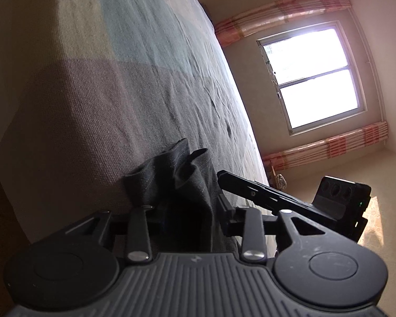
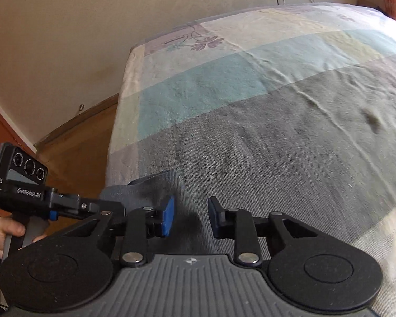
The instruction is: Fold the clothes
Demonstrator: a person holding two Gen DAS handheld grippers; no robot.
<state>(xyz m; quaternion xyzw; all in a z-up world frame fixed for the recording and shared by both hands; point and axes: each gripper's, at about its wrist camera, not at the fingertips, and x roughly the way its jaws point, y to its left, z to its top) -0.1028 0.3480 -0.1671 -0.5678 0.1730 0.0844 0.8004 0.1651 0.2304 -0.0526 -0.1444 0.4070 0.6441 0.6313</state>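
A dark grey garment [image 2: 290, 137] lies spread flat over the bed. In the left wrist view my left gripper [image 1: 190, 211] is shut on a bunched fold of the garment's edge [image 1: 171, 174] at the near bed edge. In the right wrist view my right gripper [image 2: 190, 215] is open, its blue pads [image 2: 168, 215] apart just above the garment near the bed's front edge. The left gripper [image 2: 87, 206] shows at the left of that view, holding the lifted cloth corner [image 2: 145, 187]. The right gripper's body [image 1: 290, 200] shows in the left wrist view.
The bed [image 2: 198, 74] has a pastel patchwork sheet with a flower print. A wooden floor [image 2: 76, 142] and a plain wall lie to the left. A bright window [image 1: 314, 76] with pink striped curtains is across the room.
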